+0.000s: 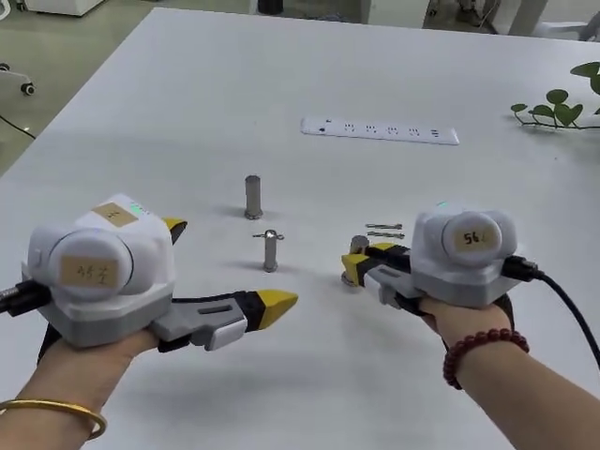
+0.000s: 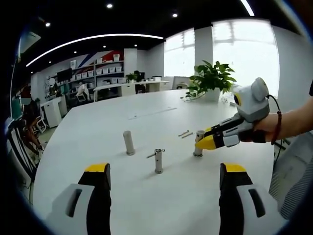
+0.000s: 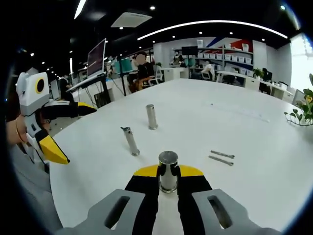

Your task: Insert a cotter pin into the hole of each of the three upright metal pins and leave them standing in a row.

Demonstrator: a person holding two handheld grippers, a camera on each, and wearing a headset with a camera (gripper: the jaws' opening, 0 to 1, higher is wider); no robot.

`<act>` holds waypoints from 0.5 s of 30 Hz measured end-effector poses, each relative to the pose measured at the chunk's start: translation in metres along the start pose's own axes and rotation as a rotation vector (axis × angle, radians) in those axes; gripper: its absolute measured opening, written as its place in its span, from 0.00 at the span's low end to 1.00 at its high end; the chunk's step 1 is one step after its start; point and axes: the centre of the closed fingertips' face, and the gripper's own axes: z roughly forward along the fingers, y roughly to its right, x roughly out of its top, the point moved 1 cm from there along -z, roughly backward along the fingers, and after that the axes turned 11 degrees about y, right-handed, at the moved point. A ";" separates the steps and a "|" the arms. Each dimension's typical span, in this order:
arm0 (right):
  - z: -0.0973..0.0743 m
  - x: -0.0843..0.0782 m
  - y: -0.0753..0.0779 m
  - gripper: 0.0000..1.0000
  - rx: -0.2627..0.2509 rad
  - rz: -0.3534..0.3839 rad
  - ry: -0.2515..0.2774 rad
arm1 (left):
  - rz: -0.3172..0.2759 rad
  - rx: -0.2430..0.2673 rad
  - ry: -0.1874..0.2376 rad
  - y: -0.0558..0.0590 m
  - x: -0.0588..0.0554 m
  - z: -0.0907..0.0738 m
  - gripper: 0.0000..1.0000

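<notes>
bench is plain white | metal pins are shiny silver-grey | cotter pins are the same grey | left gripper and right gripper have white-and-grey bodies, black jaws with yellow tips, tan paper labels | power strip is white | plant has green leaves | bead bracelet is dark red | bangle is gold

Head view, handwritten stickers only.

Right gripper: a tan sticker sits on the face of the white housing. Dark ink reads "56", followed by one more stroke, possibly a third character. The blur will not settle it.

Left gripper: two tan stickers on its white housing.
- Side sticker, on the round face toward the camera: two or three inked characters, not legible.
- Top sticker, lying on the upper surface: writing too small to read.
</notes>
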 end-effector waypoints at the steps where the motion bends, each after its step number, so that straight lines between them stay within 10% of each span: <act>1: -0.001 -0.001 -0.001 0.08 -0.001 -0.001 0.000 | 0.000 -0.002 0.000 0.000 0.000 0.000 0.92; 15: -0.006 -0.011 -0.017 0.08 -0.005 -0.003 -0.010 | -0.021 -0.007 0.019 0.001 0.005 -0.001 0.92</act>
